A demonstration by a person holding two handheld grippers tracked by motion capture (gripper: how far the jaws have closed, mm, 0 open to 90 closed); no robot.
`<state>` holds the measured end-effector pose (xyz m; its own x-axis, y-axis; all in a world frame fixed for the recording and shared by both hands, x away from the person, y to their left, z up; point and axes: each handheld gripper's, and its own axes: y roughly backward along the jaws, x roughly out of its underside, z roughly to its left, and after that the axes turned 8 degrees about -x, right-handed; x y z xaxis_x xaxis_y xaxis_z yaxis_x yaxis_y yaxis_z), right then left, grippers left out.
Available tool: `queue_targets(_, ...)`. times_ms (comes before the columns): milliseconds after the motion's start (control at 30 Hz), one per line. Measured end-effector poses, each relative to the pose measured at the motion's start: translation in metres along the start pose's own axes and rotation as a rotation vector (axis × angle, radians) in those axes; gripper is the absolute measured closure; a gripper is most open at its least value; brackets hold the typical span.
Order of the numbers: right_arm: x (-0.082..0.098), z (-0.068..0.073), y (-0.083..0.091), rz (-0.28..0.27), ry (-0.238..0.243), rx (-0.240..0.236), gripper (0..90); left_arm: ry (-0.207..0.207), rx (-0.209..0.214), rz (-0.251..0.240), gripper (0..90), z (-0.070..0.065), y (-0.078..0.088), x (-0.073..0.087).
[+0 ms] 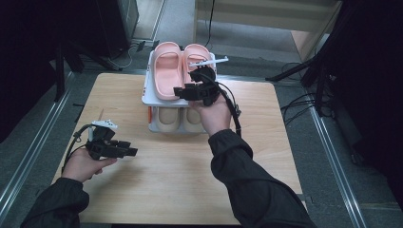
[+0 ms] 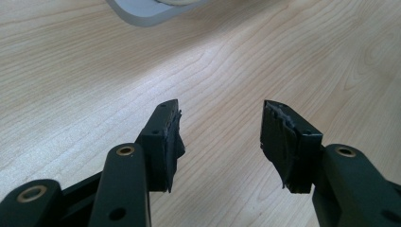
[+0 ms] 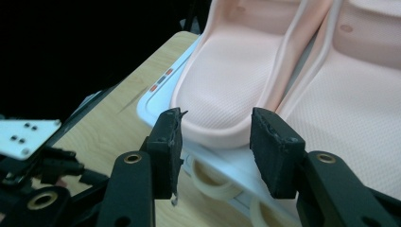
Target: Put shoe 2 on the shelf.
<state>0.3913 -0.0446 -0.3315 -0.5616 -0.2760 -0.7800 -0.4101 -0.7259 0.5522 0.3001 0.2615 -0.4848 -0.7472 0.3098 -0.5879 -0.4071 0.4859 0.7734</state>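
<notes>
Pink slipper [image 3: 222, 90] heel between open, untouching jaws

High view overhead; gripper views close, sharing table [image 1: 190, 180].

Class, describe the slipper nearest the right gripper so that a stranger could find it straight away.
Start at the white two-level rack at the far edge of the wooden table. On its top shelf lie two pink slippers; below, a cream pair. The one wanted is the left pink slipper, its heel just beyond the right gripper.
</notes>
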Motion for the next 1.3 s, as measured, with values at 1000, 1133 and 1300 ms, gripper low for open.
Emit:
queue_targets(1000, 0.098, -0.01, 0.046, 0.021, 0.062, -0.201, 50.8, -0.013, 0.006, 0.016, 47.3, -0.001, -0.009, -0.01)
queue_targets(1133, 0.111, -0.017, 0.05, 0.025, 0.06, -0.195, 50.3, -0.011, 0.004, 0.018, 47.3, 0.0, -0.009, -0.009)
queue_targets(1300, 0.125, -0.028, 0.057, 0.018, 0.05, -0.204, 50.8, -0.01, 0.0, 0.019, 47.2, 0.0, -0.01, -0.008)
